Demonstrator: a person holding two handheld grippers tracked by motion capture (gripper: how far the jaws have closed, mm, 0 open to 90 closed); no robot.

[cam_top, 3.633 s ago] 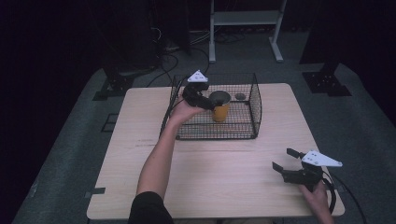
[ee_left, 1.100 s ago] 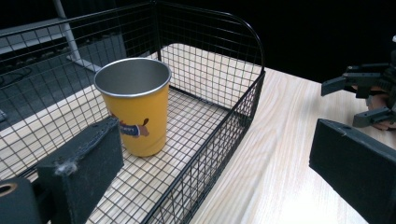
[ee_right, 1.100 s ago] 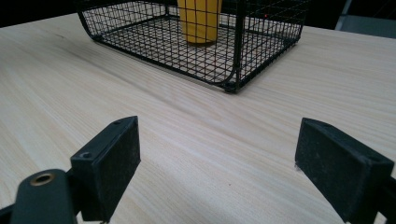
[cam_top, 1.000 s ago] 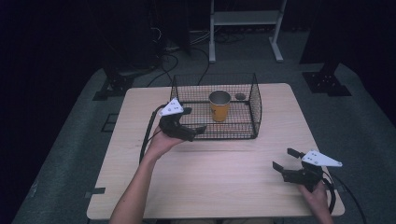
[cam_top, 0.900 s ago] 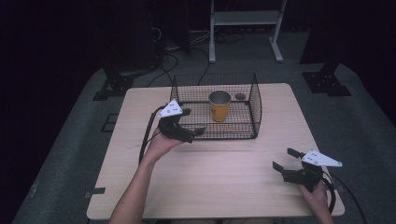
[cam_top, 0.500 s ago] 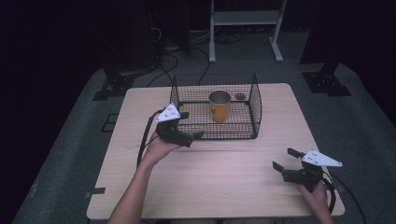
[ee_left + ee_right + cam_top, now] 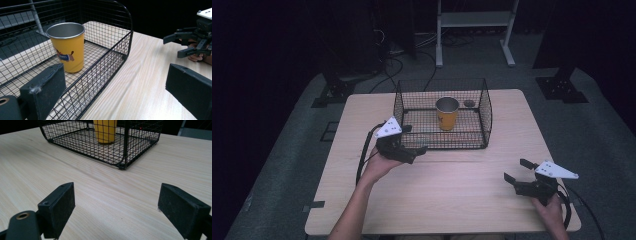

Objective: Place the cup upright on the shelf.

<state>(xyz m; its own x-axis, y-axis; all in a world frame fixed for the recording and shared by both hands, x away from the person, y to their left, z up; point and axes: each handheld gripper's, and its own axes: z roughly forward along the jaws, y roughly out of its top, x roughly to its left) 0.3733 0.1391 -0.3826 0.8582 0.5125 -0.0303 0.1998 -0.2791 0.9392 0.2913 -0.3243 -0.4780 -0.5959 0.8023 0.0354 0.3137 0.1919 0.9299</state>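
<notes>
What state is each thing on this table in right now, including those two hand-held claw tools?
Yellow cup: upright, empty as far as visible, standing inside the basket.
Wire basket: open-topped, resting on the table.
Left gripper: fingers open, holding nothing, just outside the basket.
Right gripper: fingers open, holding nothing, over the table.

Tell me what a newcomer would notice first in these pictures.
The yellow cup standing upright inside the black wire basket at the far middle of the table. Then the two open grippers: the left gripper by the basket's near left corner, the right gripper near the table's front right.
</notes>
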